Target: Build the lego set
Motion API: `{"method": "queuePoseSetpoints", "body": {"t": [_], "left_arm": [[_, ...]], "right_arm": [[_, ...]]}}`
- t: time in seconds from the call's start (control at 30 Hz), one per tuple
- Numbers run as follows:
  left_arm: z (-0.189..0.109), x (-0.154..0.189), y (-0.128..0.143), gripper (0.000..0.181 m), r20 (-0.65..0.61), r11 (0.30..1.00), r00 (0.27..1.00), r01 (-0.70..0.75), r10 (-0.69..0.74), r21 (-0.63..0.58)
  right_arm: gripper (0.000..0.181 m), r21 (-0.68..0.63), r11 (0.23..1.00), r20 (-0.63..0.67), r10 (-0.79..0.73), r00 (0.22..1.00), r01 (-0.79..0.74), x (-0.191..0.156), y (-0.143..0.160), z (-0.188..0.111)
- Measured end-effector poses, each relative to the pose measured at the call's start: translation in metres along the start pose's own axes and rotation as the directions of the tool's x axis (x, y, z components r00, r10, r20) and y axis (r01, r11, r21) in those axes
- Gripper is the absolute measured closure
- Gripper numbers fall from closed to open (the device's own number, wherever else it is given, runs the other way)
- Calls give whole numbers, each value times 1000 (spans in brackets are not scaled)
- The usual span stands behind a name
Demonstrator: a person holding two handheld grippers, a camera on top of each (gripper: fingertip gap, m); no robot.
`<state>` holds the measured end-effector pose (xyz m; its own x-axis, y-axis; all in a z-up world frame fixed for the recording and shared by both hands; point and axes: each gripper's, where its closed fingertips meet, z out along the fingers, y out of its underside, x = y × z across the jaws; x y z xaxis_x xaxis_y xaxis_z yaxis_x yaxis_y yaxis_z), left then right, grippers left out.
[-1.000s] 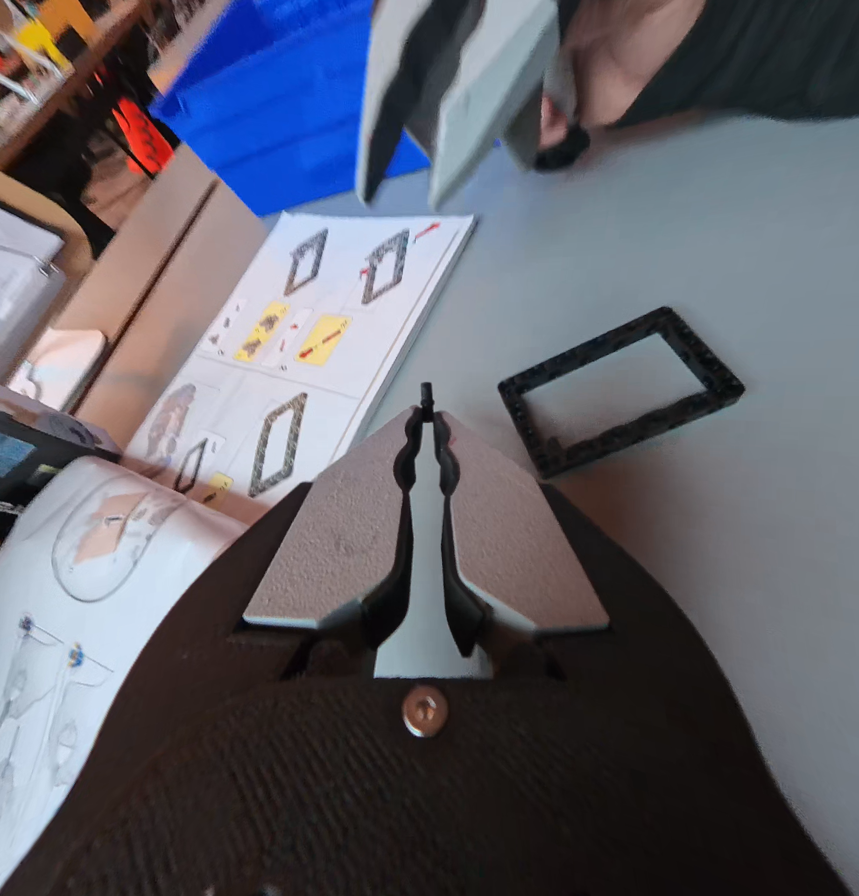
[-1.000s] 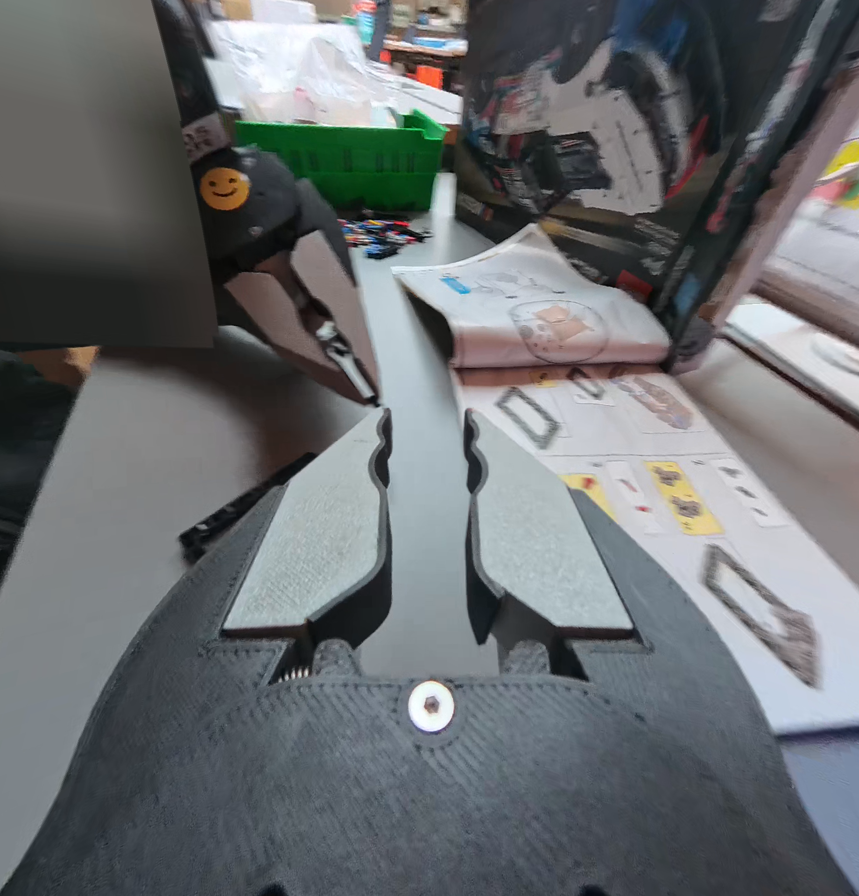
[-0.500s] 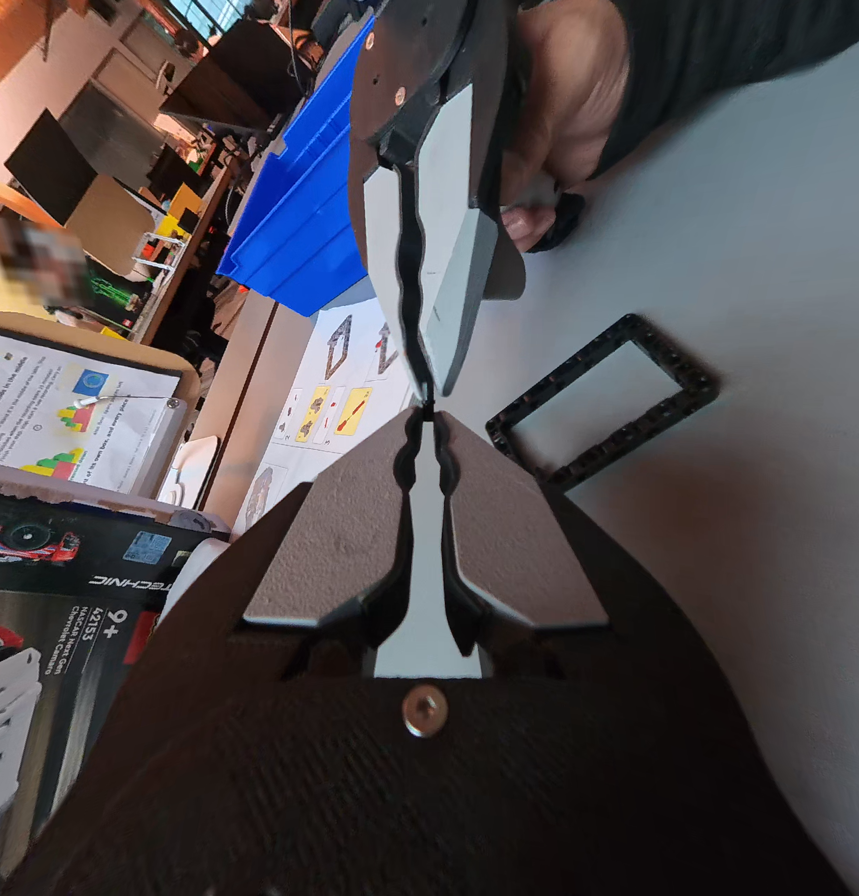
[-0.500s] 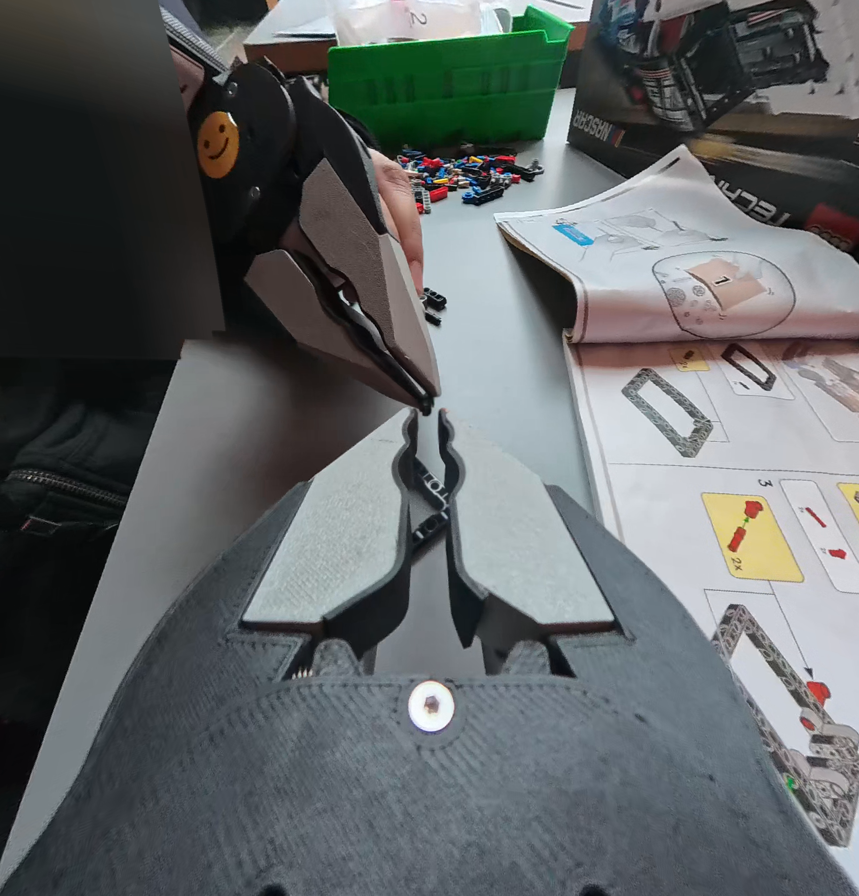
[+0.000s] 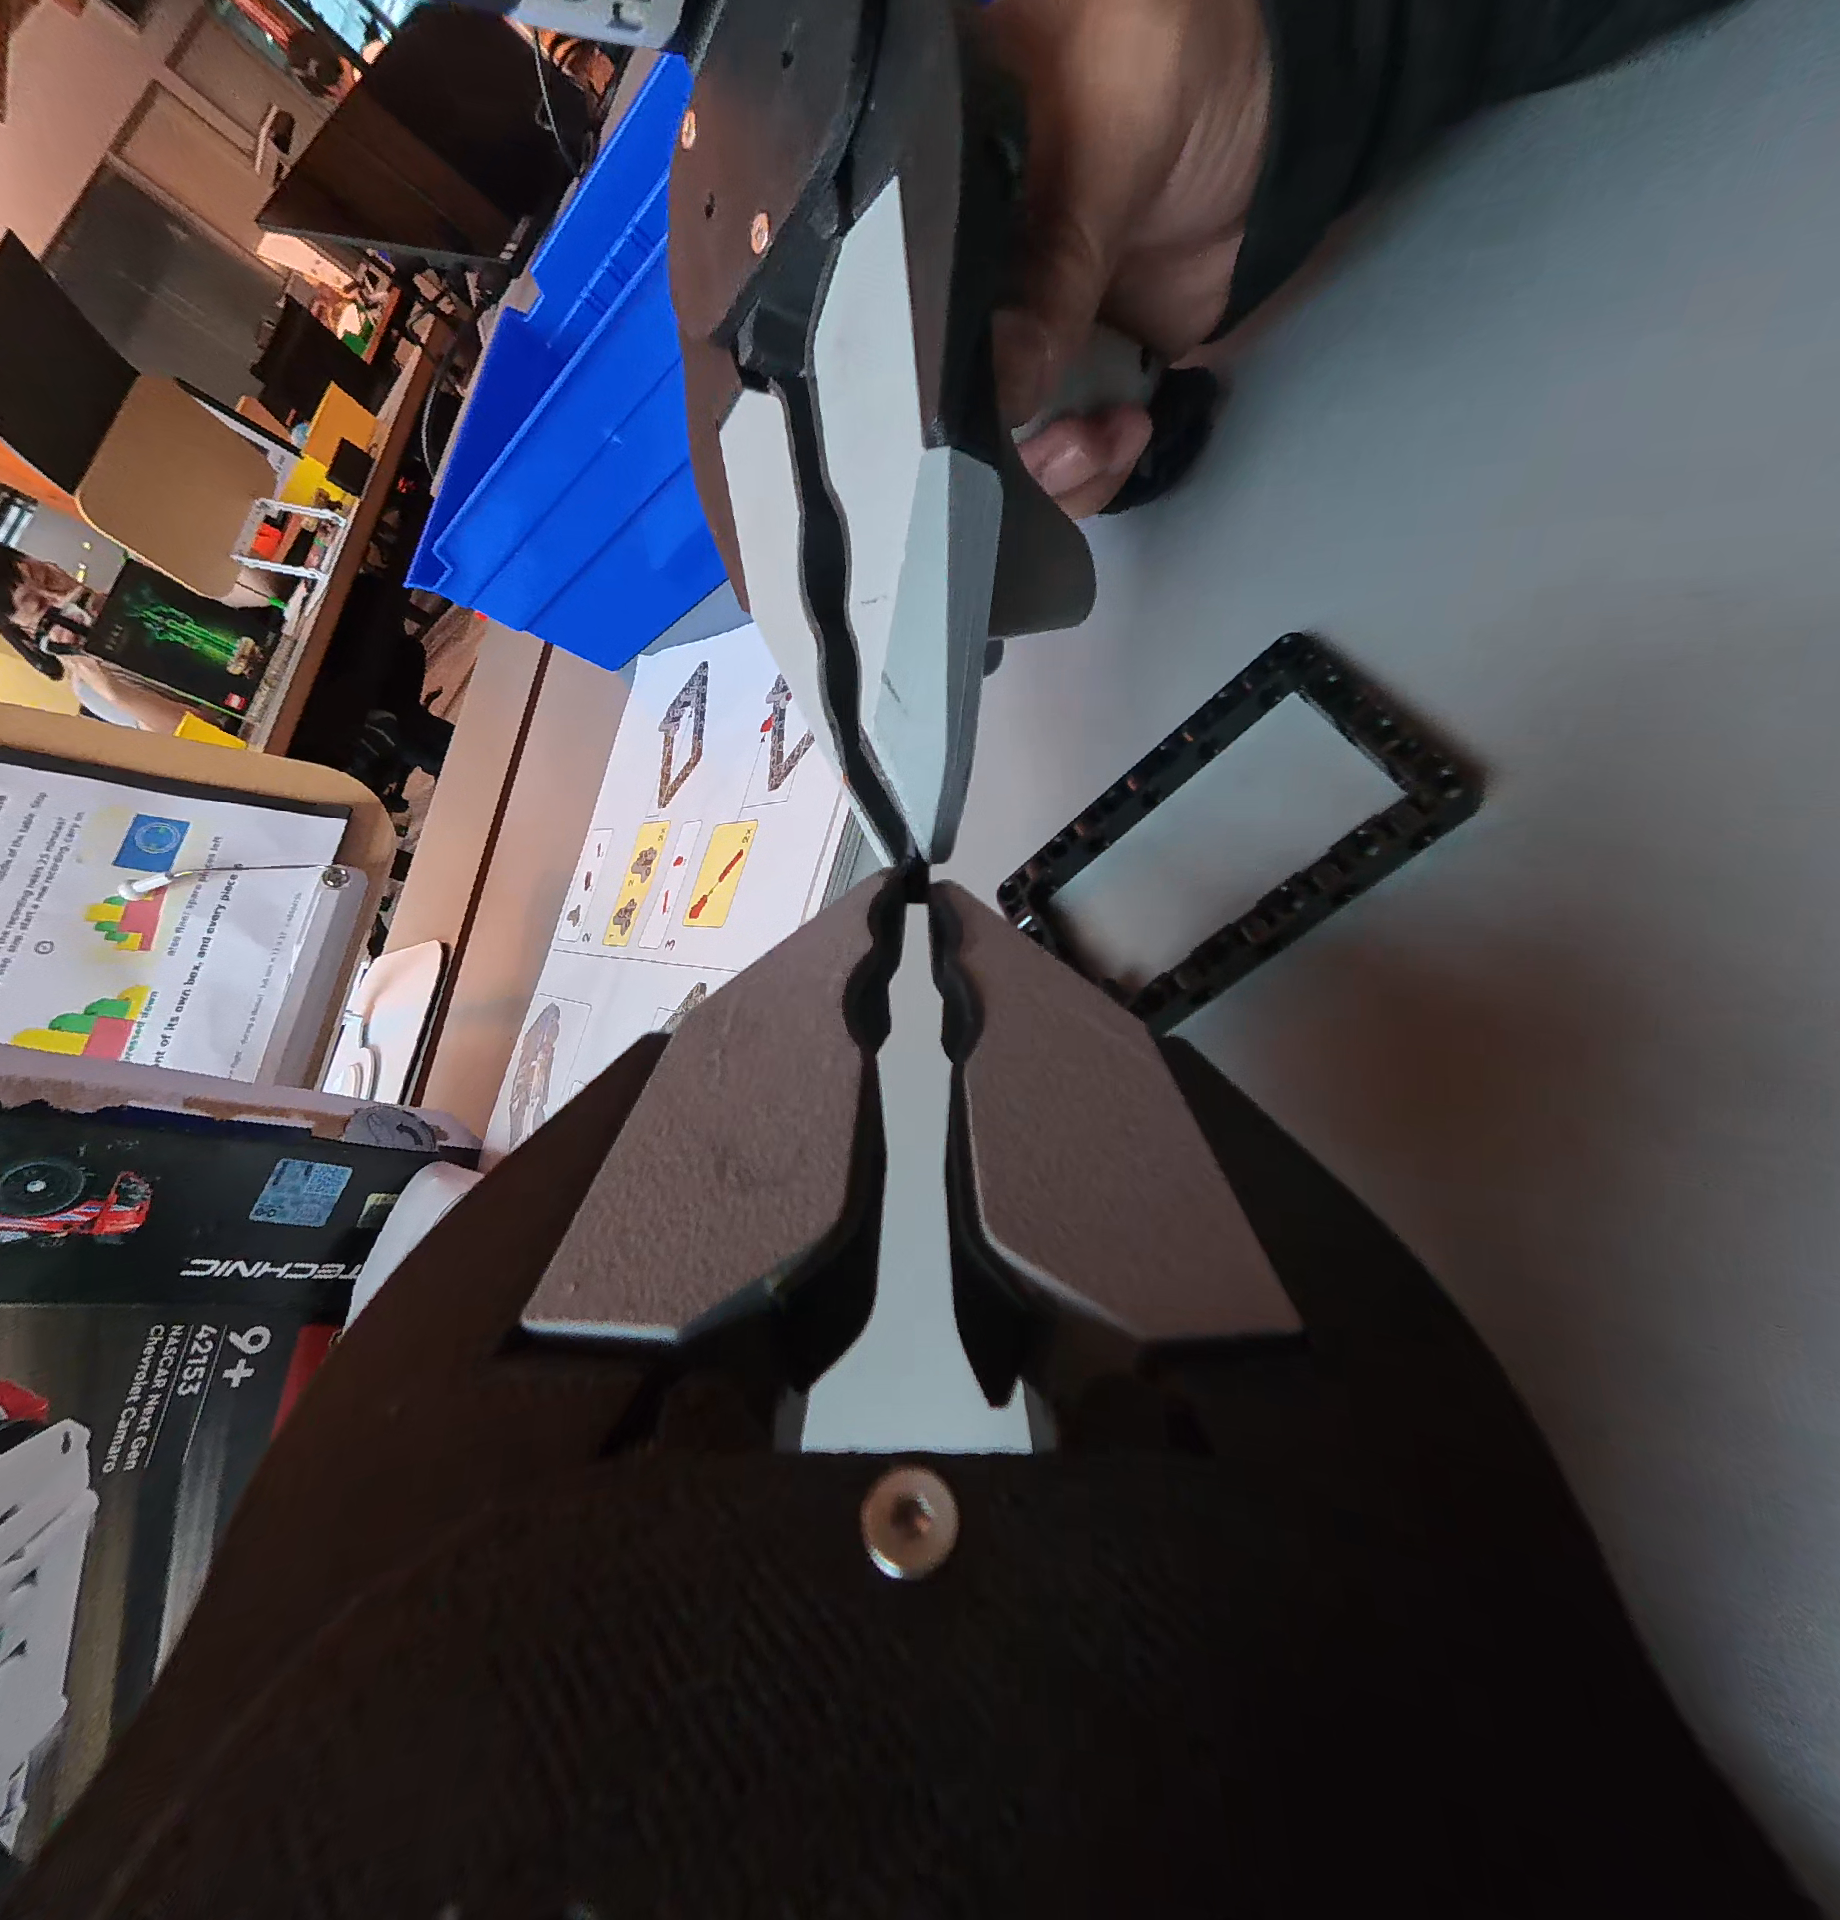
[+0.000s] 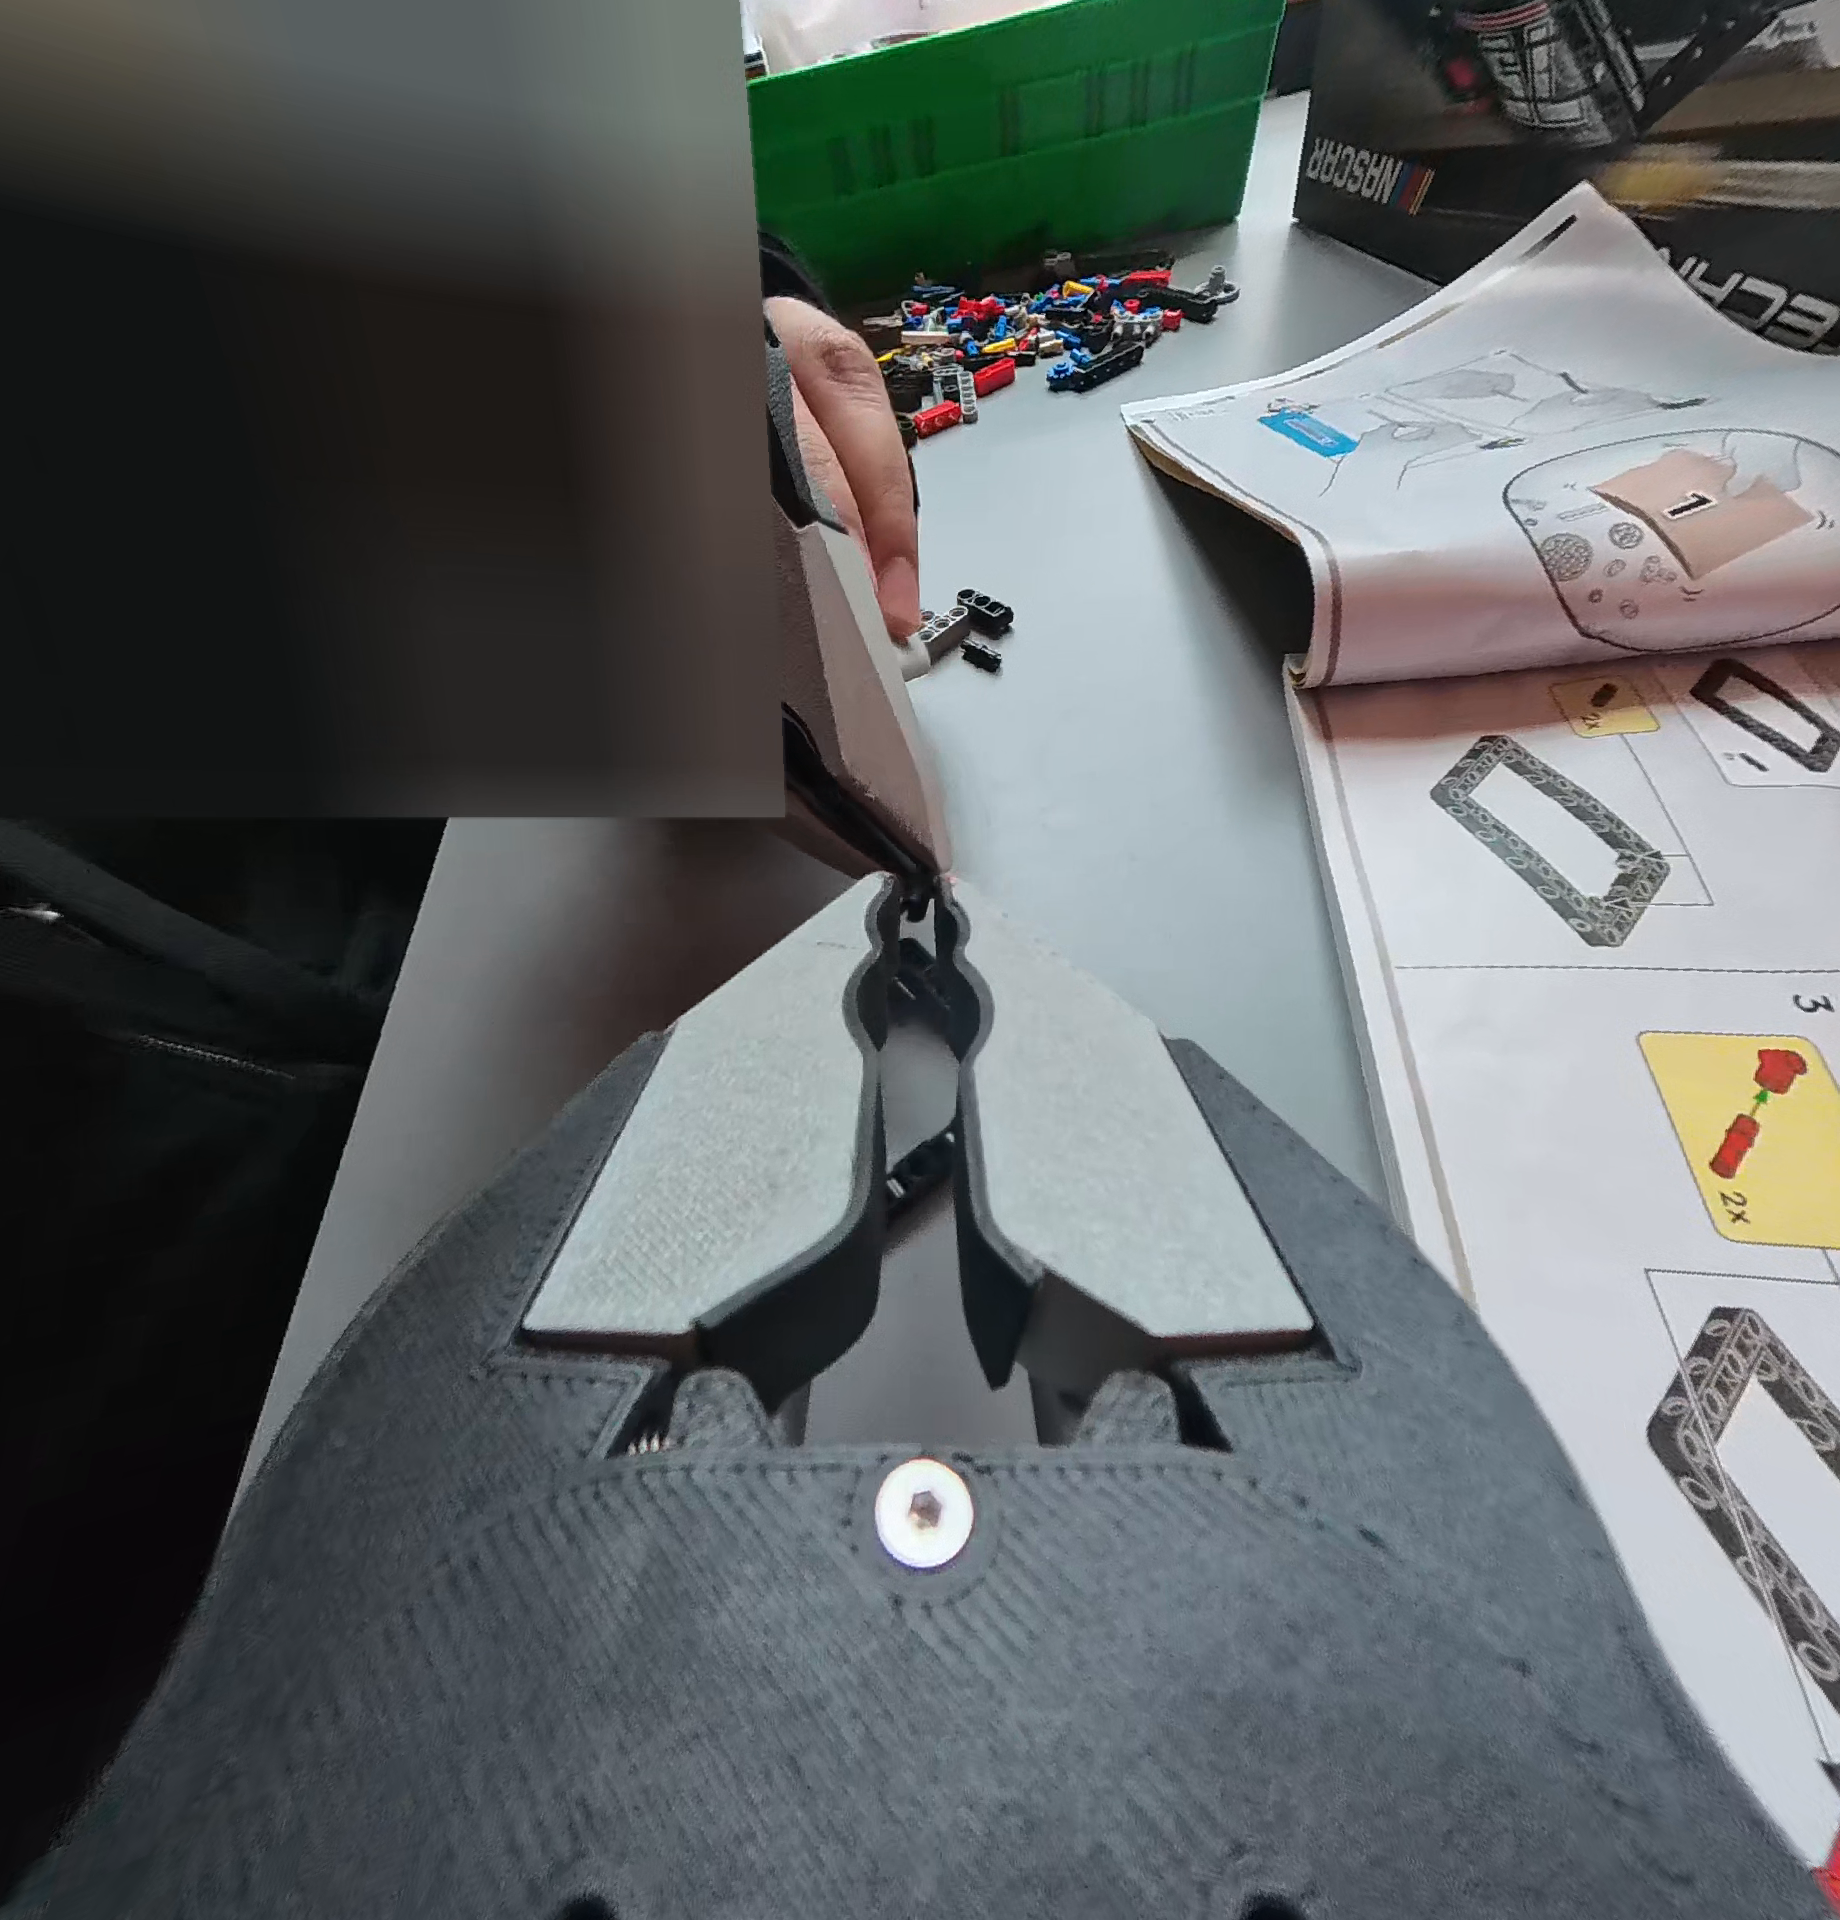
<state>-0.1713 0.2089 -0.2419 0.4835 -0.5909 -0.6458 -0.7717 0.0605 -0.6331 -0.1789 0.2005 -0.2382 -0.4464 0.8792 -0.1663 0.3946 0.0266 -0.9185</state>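
Observation:
My left gripper (image 5: 914,902) is shut on a small black pin (image 5: 914,881) that sticks out past its tips. My right gripper (image 6: 911,920) meets it tip to tip and is closed on the pin's (image 6: 909,902) other end. In the left wrist view the right gripper (image 5: 911,854) comes down from above. In the right wrist view the left gripper (image 6: 924,868) comes in from the upper left. A black rectangular frame (image 5: 1243,831) lies flat on the grey table just right of the tips. Part of the frame (image 6: 916,1174) shows through the gap between my right fingers.
The open instruction booklet (image 6: 1622,1039) lies beside the frame; it also shows in the left wrist view (image 5: 687,862). A pile of loose pieces (image 6: 1041,322) lies before a green bin (image 6: 999,156). A few small pieces (image 6: 963,623) lie nearer. Blue bins (image 5: 583,416) and the set's box (image 5: 116,1299) stand at the table edges. The grippers are tip to tip, or close to it.
The right gripper moved in from above the booklet, closed from open, and now meets the left gripper's tips at the pin. The left gripper tilted and kept hold of the pin.

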Motion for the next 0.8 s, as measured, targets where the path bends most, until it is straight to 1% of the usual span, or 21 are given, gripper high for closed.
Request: {"method": "queuePoseSetpoints", "body": {"t": [0.17,0.8], "left_arm": [[1,3,1,180,-14,1000,1000,-1,1,-7],[2,4,0,179,-22,1000,1000,2,-2,0]], "right_arm": [[179,-20,1000,-2,0,1000,0,0,3,2],[179,-27,1000,-10,-15,1000,15,1,4,3]]}}
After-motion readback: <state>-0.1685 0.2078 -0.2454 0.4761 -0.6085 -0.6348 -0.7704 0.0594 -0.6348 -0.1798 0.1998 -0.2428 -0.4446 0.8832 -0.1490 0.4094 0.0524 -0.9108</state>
